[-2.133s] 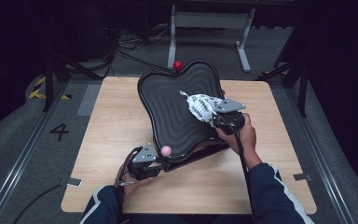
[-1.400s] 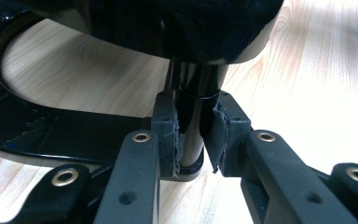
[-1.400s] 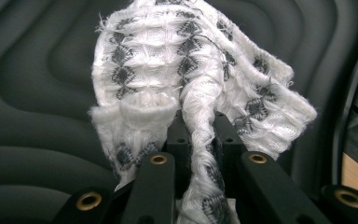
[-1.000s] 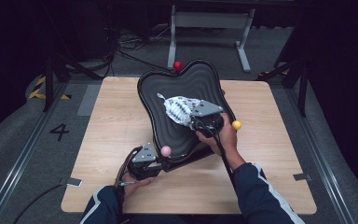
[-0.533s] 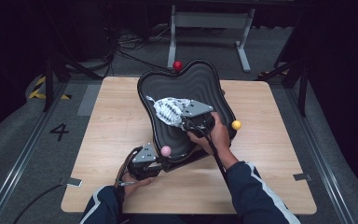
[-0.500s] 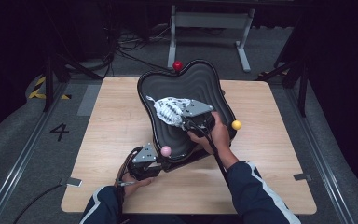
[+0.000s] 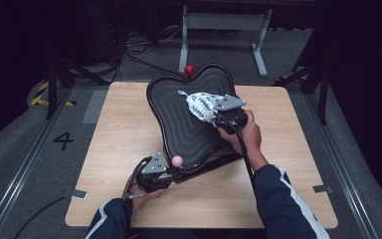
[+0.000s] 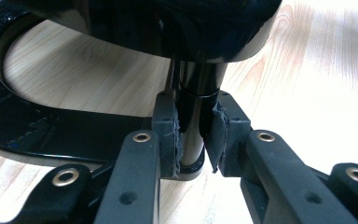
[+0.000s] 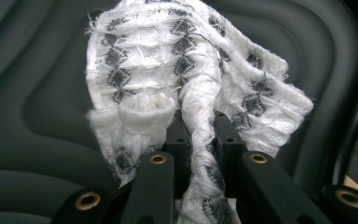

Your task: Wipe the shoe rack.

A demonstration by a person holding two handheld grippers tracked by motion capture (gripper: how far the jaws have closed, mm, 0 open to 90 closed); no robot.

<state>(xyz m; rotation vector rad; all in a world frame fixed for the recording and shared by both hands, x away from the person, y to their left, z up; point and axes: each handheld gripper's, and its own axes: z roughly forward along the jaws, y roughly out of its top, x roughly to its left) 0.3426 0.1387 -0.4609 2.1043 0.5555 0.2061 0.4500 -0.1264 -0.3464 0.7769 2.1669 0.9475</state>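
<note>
A black, wavy-edged tray [image 7: 189,124] stands tilted on a stand in the centre of the high view, on a light wooden tabletop [image 7: 119,134]. A white cloth with a grey diamond pattern [image 7: 202,106] lies bunched against the tray's ribbed upper right surface.

Risks, judged from this moment: the cloth is gripped by one narrow fold, so a hard wipe could pull it free of the pads. Pressing hard on the tilted tray could also twist it on its post if the other grip slips on the glossy metal.

The right tongs [image 9: 200,128], at the centre bottom of the right gripper view, are pressed nearly together, pinching a rope-like fold of the cloth, which fans out above them over the tray's ridges.

The left tongs [image 8: 193,140], at the centre of the left gripper view, are clamped on the tray's shiny black post [image 8: 193,100] just under the tray, steadying it. In the high view they sit at the lower left of the tray, beside a pink ball [image 7: 177,160].
</note>
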